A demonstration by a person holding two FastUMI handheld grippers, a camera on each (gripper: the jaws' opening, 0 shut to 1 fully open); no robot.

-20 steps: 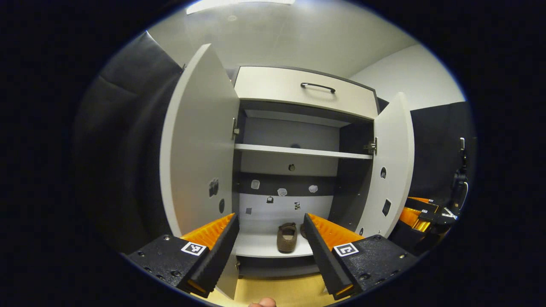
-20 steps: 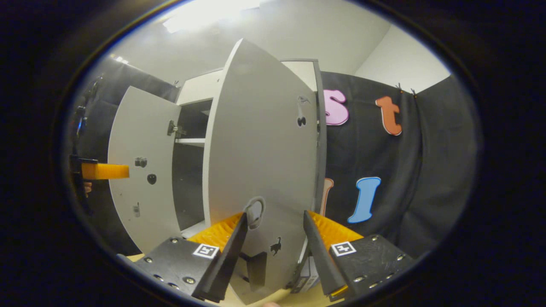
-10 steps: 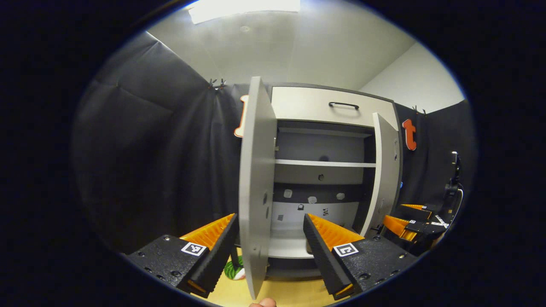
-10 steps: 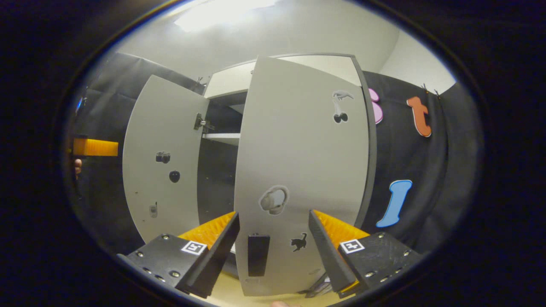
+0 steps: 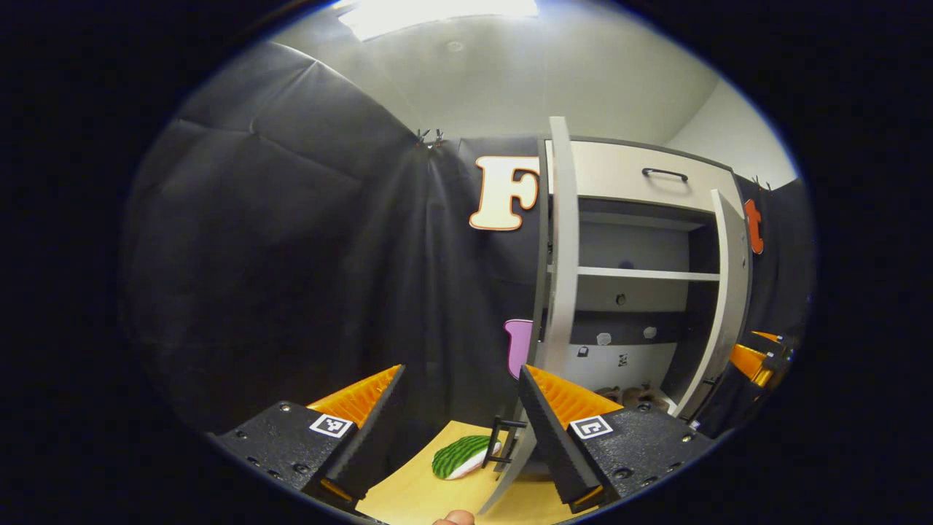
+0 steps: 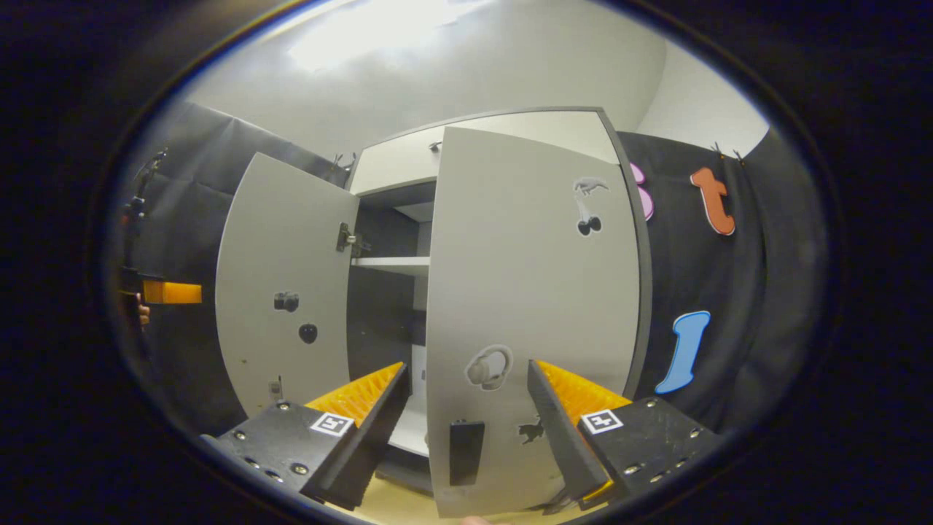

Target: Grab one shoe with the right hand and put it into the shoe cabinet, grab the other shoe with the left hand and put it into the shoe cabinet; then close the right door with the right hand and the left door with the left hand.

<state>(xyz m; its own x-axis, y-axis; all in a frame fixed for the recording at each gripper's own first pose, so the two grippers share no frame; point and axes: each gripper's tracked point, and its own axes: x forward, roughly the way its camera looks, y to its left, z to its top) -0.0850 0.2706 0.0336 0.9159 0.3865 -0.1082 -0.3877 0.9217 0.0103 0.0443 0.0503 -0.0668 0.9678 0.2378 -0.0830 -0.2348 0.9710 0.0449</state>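
I see my left gripper spread wide and empty beside the pale grey left door, seen edge-on. Two brown shoes on the tall grey shoe cabinet's bottom shelf are half hidden, hard to make out. My right gripper, open and empty, faces the half-closed right door with its black handle, which blocks the interior.

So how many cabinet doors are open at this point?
2. The left door stands wide open. The right door is swung most of the way shut, in front of the right hand-held gripper, with a gap left beside it.
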